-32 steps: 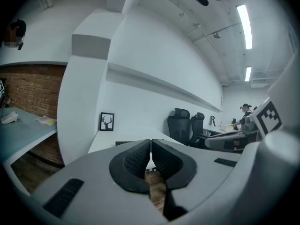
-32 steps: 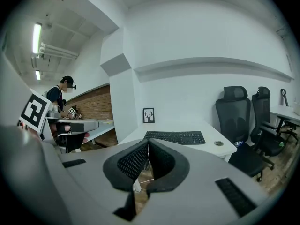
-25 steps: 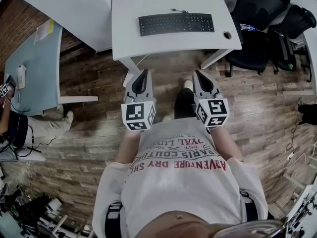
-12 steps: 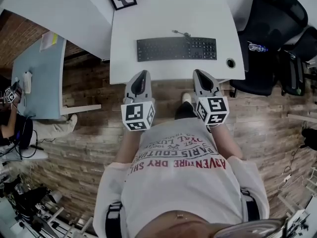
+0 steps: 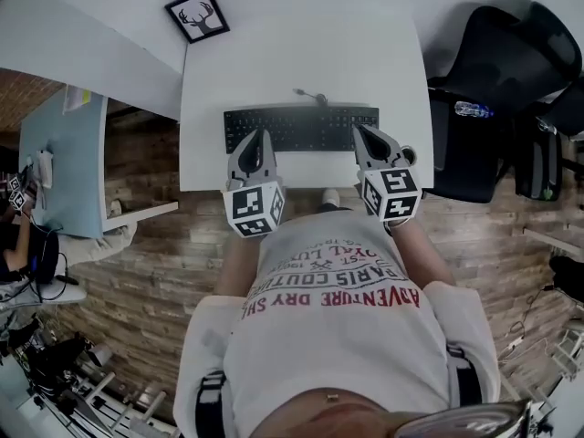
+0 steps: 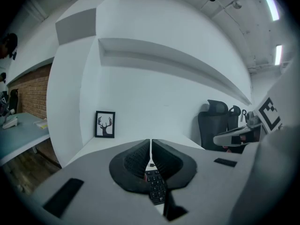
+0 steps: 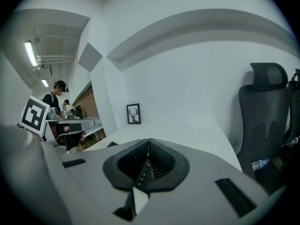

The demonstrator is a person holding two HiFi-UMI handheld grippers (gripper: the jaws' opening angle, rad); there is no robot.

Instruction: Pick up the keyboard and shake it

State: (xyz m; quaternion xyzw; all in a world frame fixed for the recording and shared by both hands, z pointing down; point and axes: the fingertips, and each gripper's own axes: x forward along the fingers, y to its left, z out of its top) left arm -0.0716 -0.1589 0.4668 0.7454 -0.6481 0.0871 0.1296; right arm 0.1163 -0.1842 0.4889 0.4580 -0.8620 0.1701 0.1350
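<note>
A black keyboard [image 5: 301, 128] lies flat on the white desk [image 5: 301, 53], its cable running off its far edge. My left gripper [image 5: 258, 138] hovers over the keyboard's left end, jaws shut with nothing between them. My right gripper [image 5: 363, 132] is over the keyboard's right end, also shut and empty. In the left gripper view the closed jaws [image 6: 150, 142] point along the desk, and a strip of the keyboard's keys [image 6: 157, 189] shows beneath them. In the right gripper view the shut jaws [image 7: 148, 141] likewise sit above a strip of keys [image 7: 142, 172]. Whether either gripper touches the keyboard I cannot tell.
A framed deer picture [image 5: 198, 15] stands at the desk's far left corner. A round cable hole [image 5: 408, 156] is in the desk by the right gripper. Black office chairs [image 5: 493, 71] with a water bottle [image 5: 474, 110] stand right. A pale blue table [image 5: 59, 153] and a seated person [image 5: 18, 245] are left.
Both grippers have moved forward from over the wooden floor to above the keyboard's two ends. The desk has come nearer. Both stayed shut.
</note>
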